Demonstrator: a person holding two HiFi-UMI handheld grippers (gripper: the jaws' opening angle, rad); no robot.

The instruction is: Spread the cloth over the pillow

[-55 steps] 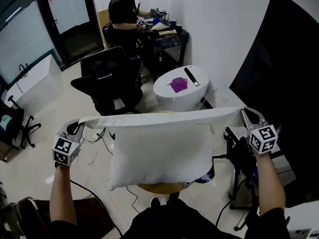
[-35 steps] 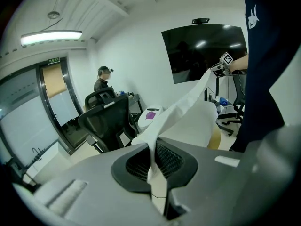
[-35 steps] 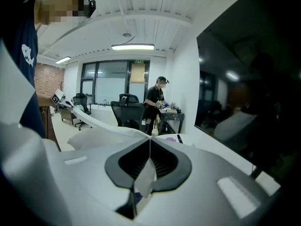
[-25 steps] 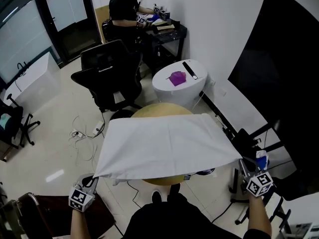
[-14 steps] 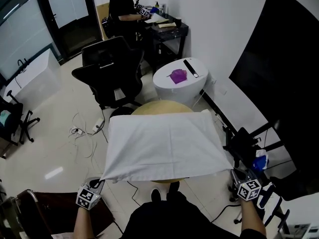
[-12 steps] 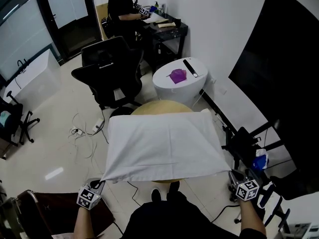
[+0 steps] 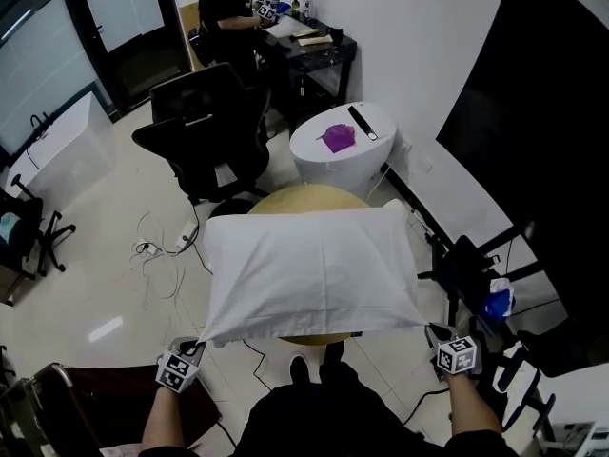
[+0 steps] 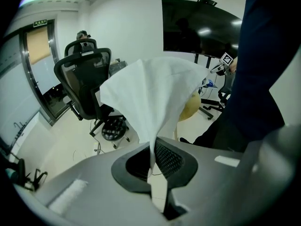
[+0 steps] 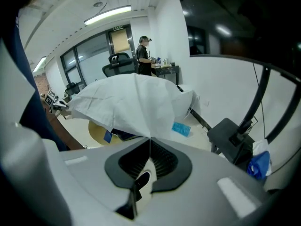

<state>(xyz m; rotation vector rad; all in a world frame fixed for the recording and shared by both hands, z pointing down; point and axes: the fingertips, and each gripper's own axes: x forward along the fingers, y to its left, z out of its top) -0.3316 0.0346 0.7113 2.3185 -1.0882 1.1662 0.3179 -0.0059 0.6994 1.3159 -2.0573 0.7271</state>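
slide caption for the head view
Left gripper and right gripper hold the white cloth by its near corners above a round table

White cloth draped over round bench; left tongs, right tongs pinch near corners.

1. The person wears a dark top, near black in the head view and navy in the left gripper view.
2. The left gripper and right gripper have smooth grey shells. A black collar rings the jaws, and the pads are ribbed black.
3. Each carries a white cube with black square markers: left cube, right cube.
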